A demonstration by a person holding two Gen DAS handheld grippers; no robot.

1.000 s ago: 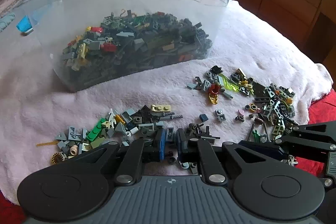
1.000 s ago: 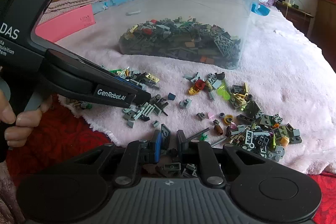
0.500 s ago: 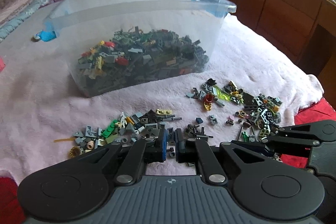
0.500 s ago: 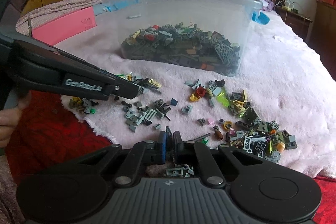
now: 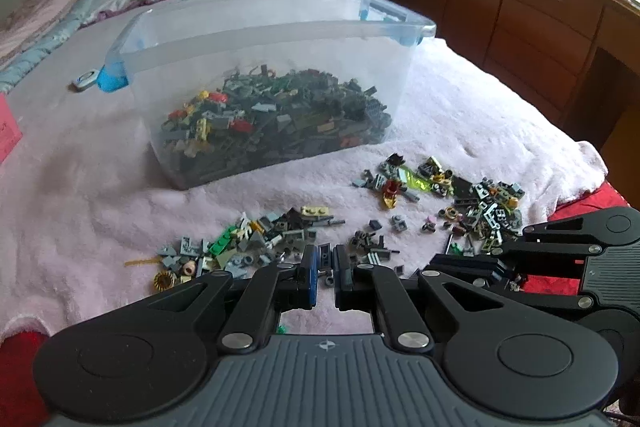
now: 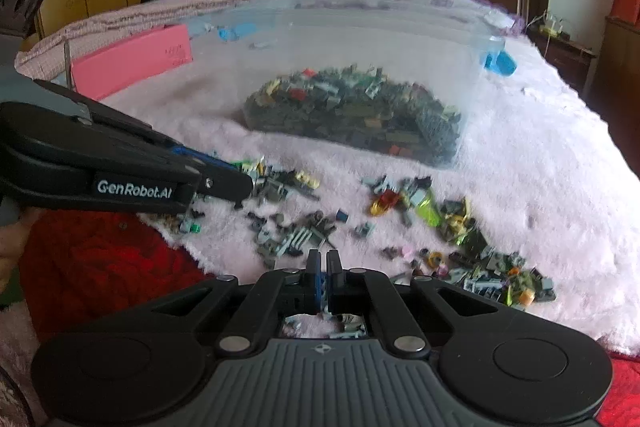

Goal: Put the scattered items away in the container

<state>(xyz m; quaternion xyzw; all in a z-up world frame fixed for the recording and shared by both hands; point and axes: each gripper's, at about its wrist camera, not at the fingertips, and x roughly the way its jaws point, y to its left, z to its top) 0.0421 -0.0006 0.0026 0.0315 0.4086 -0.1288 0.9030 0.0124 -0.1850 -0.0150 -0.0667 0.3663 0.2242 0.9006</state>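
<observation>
Clear bin point(image 5: 256, 39) with blue corner clips point(image 5: 114, 78); bricks inside point(image 5: 276, 115) mostly grey and dark green, flecks of red and yellow. Blanket point(image 5: 80, 187) pale pink, fluffy. Loose piece point(image 5: 418, 183) lime-green translucent. Bedcover point(image 6: 104, 259) red. Black tongs point(image 5: 325, 277), blue pad.

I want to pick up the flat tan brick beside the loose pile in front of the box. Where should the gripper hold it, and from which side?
Probably from straight above. The tan brick lies flat on the fluffy blanket, studs up, at the pile's far edge. Close the fingers across its two long sides, where it is narrowest, so that the neighbouring bricks are not caught.
</observation>
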